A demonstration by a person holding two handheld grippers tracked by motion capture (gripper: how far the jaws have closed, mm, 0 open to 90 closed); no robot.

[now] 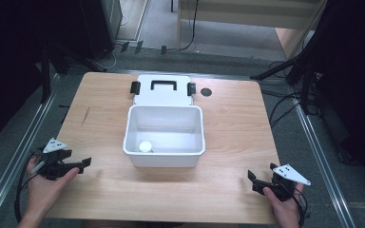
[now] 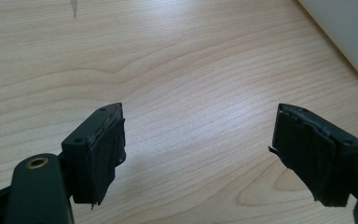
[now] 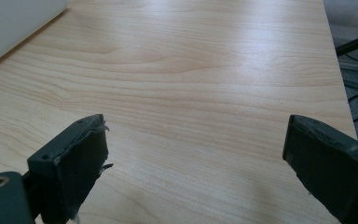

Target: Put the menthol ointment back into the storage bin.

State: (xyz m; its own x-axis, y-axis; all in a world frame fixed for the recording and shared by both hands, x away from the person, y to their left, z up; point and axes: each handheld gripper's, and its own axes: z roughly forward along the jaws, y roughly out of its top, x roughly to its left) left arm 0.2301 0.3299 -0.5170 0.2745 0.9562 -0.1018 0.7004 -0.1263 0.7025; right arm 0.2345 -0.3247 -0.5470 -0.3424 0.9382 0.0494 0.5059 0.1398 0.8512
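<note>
A white open box [image 1: 164, 159] stands in the middle of the wooden table [image 1: 233, 133]. Its lid [image 1: 164, 97], with a black handle and two black latches, lies flat behind it. A small white round thing [image 1: 145, 147] rests on the box floor at the front left. My left gripper [image 1: 81, 166] is held low over the table left of the box, open, with bare wood between its jaws [image 2: 200, 121]. My right gripper [image 1: 253, 181] is near the front right corner, open and empty [image 3: 193, 126]. A box wall [image 2: 349, 32] edges into the left gripper view and the box [image 3: 14, 23] into the right gripper view.
A small black round disc [image 1: 206, 92] sits in the tabletop right of the lid. Metal rails run along both sides of the table, and cables lie on the floor at the right. Bare wood stretches between the box and the front edge.
</note>
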